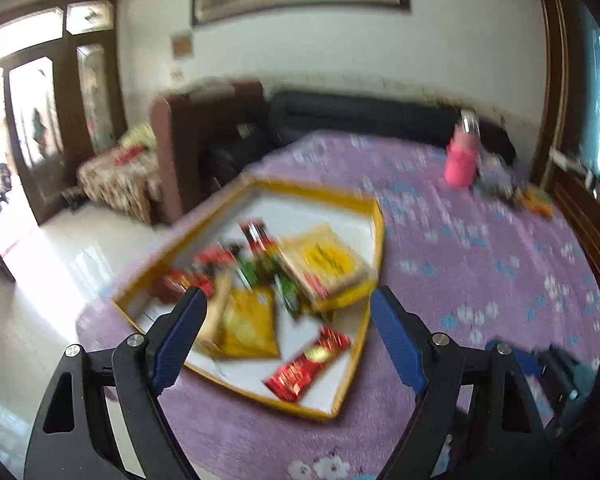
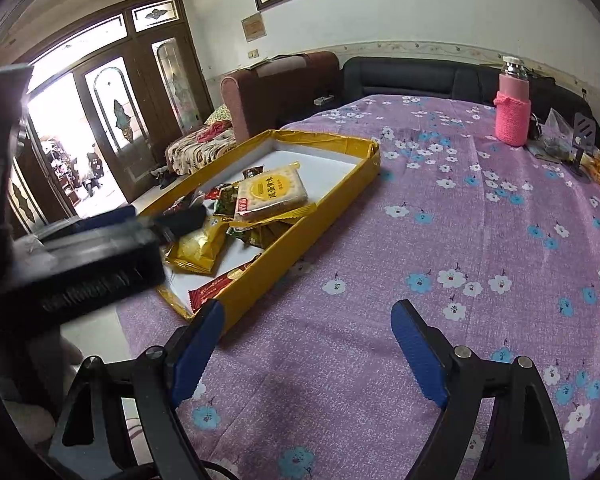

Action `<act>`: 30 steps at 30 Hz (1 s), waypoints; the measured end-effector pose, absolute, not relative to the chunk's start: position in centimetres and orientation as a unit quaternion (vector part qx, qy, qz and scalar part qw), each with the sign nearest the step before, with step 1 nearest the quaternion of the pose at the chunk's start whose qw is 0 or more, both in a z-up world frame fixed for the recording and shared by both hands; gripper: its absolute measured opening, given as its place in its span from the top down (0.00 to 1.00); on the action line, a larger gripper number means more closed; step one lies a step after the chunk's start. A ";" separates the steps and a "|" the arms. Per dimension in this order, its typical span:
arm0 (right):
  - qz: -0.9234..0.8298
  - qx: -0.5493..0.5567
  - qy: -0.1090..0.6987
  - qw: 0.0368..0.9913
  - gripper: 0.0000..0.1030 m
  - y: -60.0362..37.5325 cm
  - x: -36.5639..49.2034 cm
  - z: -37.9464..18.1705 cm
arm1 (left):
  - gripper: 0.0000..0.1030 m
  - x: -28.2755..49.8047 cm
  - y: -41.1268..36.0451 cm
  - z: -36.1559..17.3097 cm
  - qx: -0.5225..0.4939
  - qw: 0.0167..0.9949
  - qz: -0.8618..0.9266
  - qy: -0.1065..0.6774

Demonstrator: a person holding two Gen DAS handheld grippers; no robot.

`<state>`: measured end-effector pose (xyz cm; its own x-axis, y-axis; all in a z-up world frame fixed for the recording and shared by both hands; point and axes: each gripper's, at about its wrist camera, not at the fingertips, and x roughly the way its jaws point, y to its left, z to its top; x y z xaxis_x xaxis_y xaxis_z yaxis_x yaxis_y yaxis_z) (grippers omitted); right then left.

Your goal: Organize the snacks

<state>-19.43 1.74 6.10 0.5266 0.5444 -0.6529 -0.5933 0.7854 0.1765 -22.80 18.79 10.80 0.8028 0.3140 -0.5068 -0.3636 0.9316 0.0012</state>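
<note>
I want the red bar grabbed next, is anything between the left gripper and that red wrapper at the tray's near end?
Nothing visible. The left gripper is open above the yellow tray, and the red snack bar lies uncovered on the white floor, apart from the piled packets.

We see a purple tablecloth (image 2: 380, 240) scattered with white and blue flowers. Ahead of our left tool sits a shallow cardboard tray (image 2: 332, 216), yellow-walled, white inside. In it lie a pale biscuit pack with a yellow circle (image 2: 272, 192), a gold crinkled pouch (image 2: 198, 248) and a red wrapper (image 1: 308, 364). Far ahead of our right tool stands a flask in a pink knitted sleeve (image 2: 513, 116). Both tools are black with blue pads (image 2: 418, 354).
</note>
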 end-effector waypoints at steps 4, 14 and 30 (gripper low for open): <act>0.335 -0.037 0.342 0.877 0.16 1.9 -20.3 6.8 | 0.00 -26.6 18.8 13.7 -0.047 0.965 0.204 0.158; 0.357 -0.053 0.316 0.878 0.16 2.5 -22.0 7.4 | 0.00 -25.9 17.6 11.5 0.015 0.957 0.214 0.197; 0.354 -0.047 0.330 0.874 0.16 0.9 -22.2 6.9 | 0.00 -24.3 17.2 10.4 -0.036 0.954 0.165 0.249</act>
<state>-22.24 0.90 6.87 0.5321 0.5878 -0.6094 -0.6500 0.7448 0.1509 -24.34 17.19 10.36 0.8216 0.2960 -0.4873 -0.3319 0.9432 0.0133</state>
